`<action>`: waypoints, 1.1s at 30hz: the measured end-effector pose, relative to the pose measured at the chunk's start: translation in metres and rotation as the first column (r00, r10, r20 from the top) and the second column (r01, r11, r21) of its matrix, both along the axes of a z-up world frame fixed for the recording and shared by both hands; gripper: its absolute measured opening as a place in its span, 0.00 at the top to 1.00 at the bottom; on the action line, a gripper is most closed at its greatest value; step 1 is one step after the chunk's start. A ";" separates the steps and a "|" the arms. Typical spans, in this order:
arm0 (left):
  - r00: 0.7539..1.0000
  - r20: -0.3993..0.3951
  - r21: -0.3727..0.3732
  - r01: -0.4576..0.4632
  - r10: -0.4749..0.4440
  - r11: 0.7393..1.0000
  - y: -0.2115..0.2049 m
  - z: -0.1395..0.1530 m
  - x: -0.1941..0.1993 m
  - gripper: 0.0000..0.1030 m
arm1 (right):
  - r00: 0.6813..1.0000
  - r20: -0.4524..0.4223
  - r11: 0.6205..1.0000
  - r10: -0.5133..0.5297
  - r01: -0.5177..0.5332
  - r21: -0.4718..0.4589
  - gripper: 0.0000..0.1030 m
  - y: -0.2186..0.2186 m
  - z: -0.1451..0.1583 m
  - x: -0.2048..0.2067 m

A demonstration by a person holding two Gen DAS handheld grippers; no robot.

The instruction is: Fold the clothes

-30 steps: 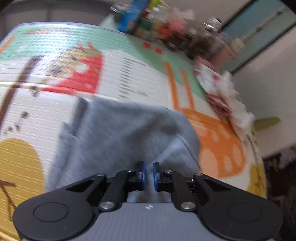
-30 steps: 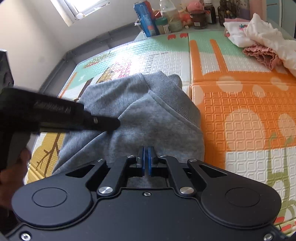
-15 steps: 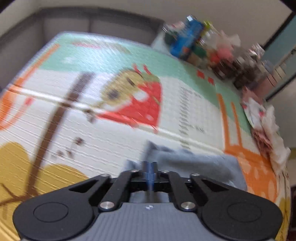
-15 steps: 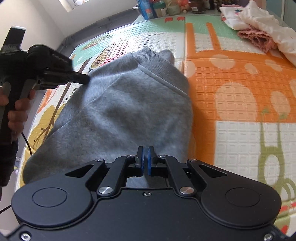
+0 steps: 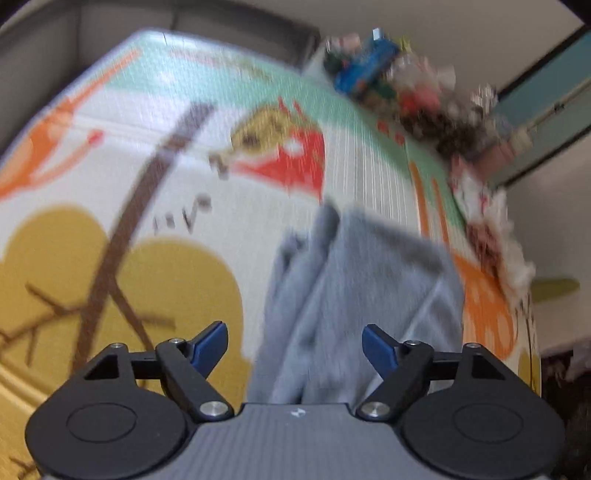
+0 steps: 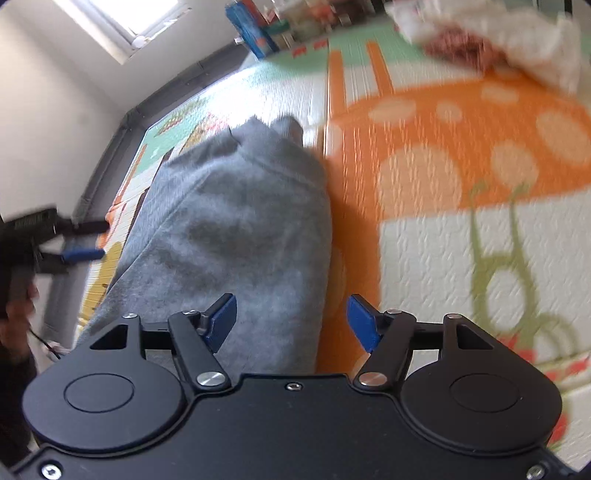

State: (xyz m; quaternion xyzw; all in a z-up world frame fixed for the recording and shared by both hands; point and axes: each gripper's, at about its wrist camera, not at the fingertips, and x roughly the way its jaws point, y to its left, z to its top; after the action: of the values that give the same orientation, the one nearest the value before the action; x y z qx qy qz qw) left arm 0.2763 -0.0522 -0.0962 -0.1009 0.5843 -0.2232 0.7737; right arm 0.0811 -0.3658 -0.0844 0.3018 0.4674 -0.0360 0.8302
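Left gripper first: jaws spreading wide, blue pads well apart, and nothing pinched between them. The grey sweatshirt lies on the play mat right in that gap and runs away from the gripper in a long folded strip, loose folds showing along its left side.

Over to the right gripper, and it is opening too, its blue pads clear of the cloth. The same grey sweatshirt sits under the left pad and stretches forward, ribbed hem or collar at the far end; the right pad hangs over the bare orange patch of the mat.

At the left edge of the right wrist view, the left gripper shows up with its fingers parted just beside the sweatshirt's edge, a hand on its handle.

Further out: a heap of white and pink clothes at the mat's far corner, and a cluster of bottles and a blue can beyond the mat. Any labels there are too blurred to read
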 end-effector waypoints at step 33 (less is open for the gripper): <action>0.997 -0.035 -0.044 0.063 -0.065 0.997 -0.032 -0.040 -0.027 0.51 | 0.994 0.038 0.956 -0.103 0.088 0.280 0.73 0.001 -0.051 -0.015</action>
State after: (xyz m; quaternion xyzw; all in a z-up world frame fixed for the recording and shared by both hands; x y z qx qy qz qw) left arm 0.2488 -0.0842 -0.1363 -0.1029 0.5962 -0.2586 0.7530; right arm 0.0662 -0.3645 -0.1356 0.4386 0.4308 -0.0021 0.7887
